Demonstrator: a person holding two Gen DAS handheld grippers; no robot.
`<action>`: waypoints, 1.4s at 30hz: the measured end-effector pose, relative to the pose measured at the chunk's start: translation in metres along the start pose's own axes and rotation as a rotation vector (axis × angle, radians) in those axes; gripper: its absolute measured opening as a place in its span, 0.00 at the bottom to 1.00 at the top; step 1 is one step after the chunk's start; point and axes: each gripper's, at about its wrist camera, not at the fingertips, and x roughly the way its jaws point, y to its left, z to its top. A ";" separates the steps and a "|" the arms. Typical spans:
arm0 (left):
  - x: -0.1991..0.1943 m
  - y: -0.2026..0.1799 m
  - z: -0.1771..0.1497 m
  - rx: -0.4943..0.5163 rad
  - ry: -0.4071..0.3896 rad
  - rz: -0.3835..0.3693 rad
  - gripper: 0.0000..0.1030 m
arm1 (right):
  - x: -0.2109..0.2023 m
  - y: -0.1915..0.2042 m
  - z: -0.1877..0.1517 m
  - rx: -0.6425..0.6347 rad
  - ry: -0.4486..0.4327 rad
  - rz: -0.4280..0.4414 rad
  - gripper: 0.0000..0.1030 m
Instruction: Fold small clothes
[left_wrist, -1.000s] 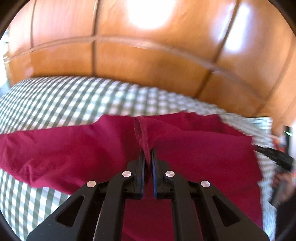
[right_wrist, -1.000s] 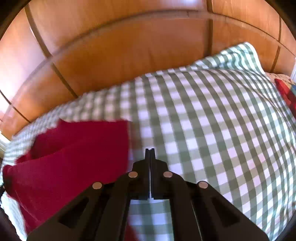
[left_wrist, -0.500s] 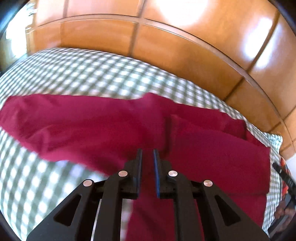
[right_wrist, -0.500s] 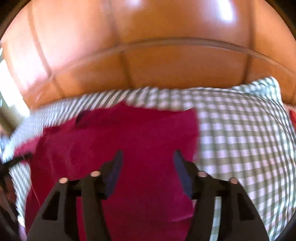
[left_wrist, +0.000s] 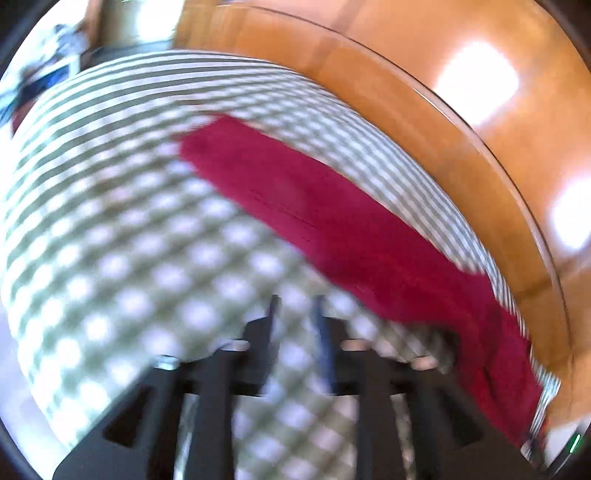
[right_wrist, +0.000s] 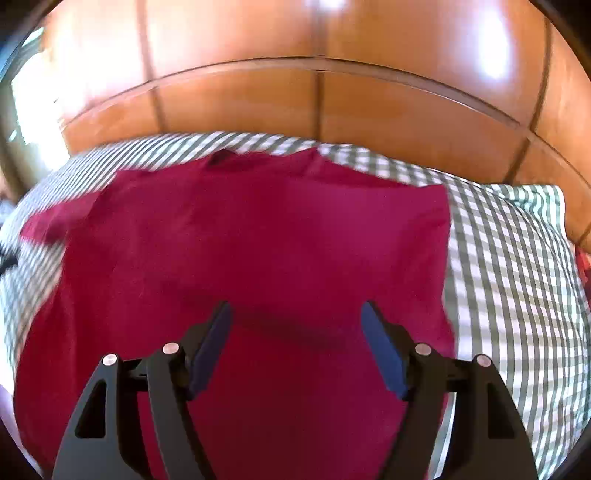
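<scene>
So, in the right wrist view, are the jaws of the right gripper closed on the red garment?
No, the right gripper has its jaws wide apart above the red garment, with nothing held between them.

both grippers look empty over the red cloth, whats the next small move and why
Probably lower the right gripper onto the red garment and pinch its right edge: its jaws are wide open above the flat cloth, while the left gripper points at bare checkered sheet.
</scene>
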 end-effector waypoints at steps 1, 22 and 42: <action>-0.004 0.019 0.009 -0.069 -0.025 0.006 0.39 | -0.004 0.008 -0.010 -0.033 0.003 -0.009 0.70; 0.031 0.045 0.104 -0.265 -0.054 0.013 0.06 | 0.016 0.014 -0.054 0.026 0.040 -0.029 0.80; 0.018 -0.279 -0.147 0.523 0.171 -0.393 0.06 | 0.009 -0.001 -0.052 0.099 0.040 0.074 0.80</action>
